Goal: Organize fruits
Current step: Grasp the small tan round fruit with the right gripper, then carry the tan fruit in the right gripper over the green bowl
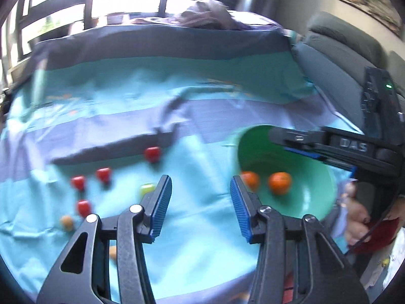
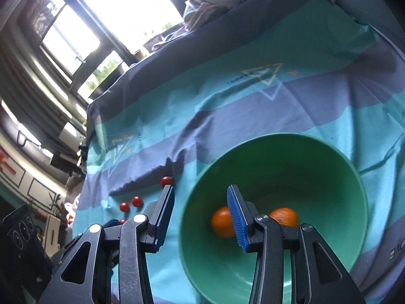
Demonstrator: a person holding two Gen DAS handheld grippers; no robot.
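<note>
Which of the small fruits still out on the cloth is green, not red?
The yellow-green fruit beside the left gripper's left finger; the rest are red or orange.

Bare cloth [image 1: 200, 217] ahead of left claw [image 1: 200, 202]; green bowl [image 1: 316, 202] blocks right side.

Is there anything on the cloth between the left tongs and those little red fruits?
Nothing visible. The left tongs hang open over bare cloth; the red fruits lie to their left, with only a small yellow-green fruit beside one finger.
</note>
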